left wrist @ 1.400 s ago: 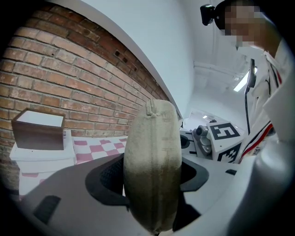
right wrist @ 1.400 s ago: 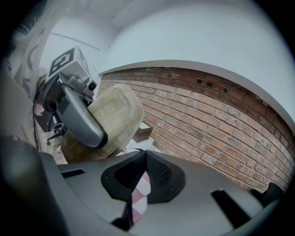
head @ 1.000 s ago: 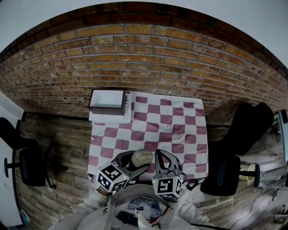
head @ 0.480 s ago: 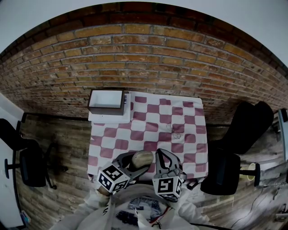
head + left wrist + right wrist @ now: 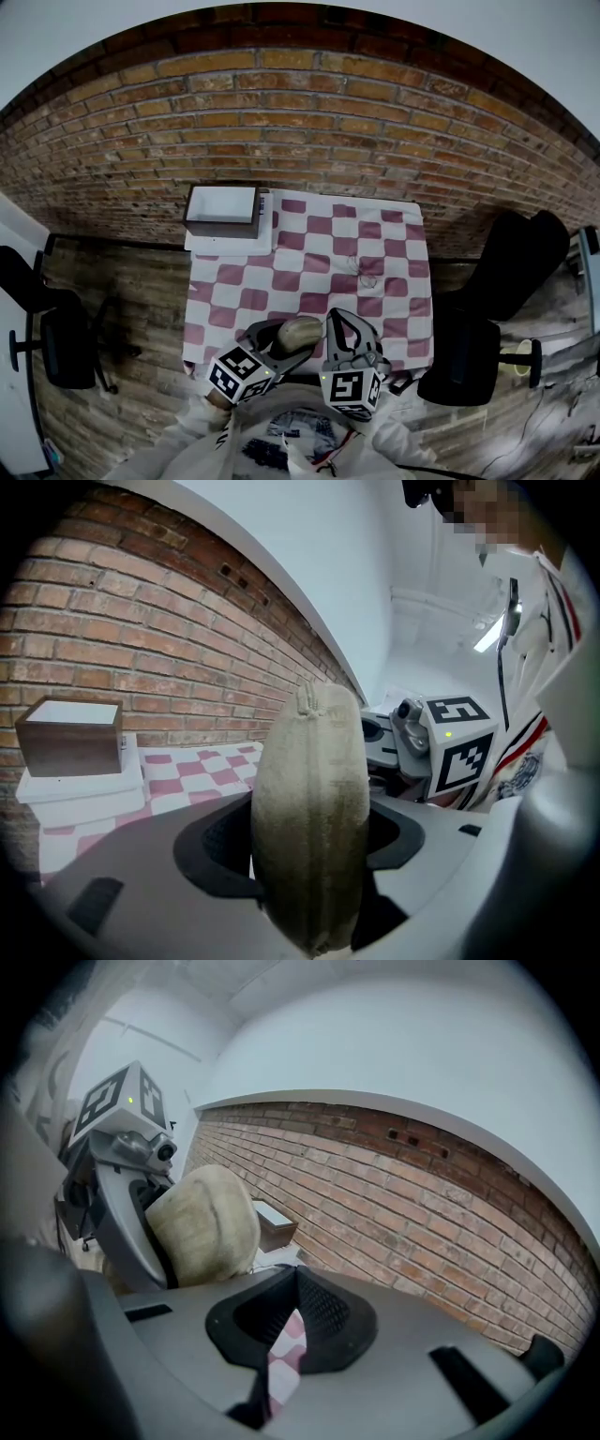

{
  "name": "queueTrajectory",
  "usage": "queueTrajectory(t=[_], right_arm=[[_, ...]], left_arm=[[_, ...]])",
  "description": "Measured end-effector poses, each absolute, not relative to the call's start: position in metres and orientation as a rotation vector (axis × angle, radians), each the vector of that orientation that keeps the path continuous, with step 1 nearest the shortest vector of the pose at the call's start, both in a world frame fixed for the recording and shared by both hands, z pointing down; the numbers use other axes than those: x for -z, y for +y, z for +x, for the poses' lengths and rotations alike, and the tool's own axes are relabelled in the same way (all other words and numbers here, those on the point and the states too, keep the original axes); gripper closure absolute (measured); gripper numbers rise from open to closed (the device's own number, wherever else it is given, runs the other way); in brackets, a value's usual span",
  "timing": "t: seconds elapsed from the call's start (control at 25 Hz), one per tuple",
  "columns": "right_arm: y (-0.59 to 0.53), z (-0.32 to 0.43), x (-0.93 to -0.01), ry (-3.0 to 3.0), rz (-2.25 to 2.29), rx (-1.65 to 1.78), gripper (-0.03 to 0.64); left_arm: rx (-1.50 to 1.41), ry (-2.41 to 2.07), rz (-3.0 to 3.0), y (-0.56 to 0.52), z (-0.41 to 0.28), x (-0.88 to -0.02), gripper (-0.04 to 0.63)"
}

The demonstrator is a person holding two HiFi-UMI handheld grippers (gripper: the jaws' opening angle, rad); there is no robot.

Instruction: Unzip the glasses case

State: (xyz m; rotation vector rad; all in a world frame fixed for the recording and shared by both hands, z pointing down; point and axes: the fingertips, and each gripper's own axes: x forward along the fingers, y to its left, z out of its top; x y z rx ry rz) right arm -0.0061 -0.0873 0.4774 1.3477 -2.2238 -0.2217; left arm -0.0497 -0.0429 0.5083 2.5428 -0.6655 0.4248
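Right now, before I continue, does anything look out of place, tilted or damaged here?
Nothing looks spilled or damaged. One small oddity: the right tongs are shut on nothing, beside the glasses case that the left tongs clamp at the near edge of the checked table.

Red-and-white checked tablecloth (image 5: 309,253) pushed up against a brick wall (image 5: 300,122). A dark brown open box with a white inside (image 5: 222,212) sits on its far left corner. At the near edge, the left gripper (image 5: 284,339) is clamped round a beige oval fabric glasses case (image 5: 298,328), with the right gripper (image 5: 339,323) just beside it. There's a black office chair (image 5: 56,342) off to the left.
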Motion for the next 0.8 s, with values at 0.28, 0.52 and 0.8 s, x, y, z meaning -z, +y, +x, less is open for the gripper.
queueTrajectory(t=[0.28, 0.52, 0.8], right_arm=[[-0.083, -0.008, -0.480, -2.212, 1.338, 0.230, 0.600], [-0.079, -0.014, -0.470, -2.213, 1.363, 0.265, 0.601], [-0.074, -0.017, -0.463, -2.209, 1.380, 0.279, 0.600]], left_arm=[[-0.424, -0.656, 2.537, -0.038, -0.051, -0.511, 0.305], [-0.428, -0.653, 2.554, -0.032, -0.056, -0.509, 0.305], [-0.431, -0.648, 2.570, -0.026, -0.058, -0.508, 0.305]])
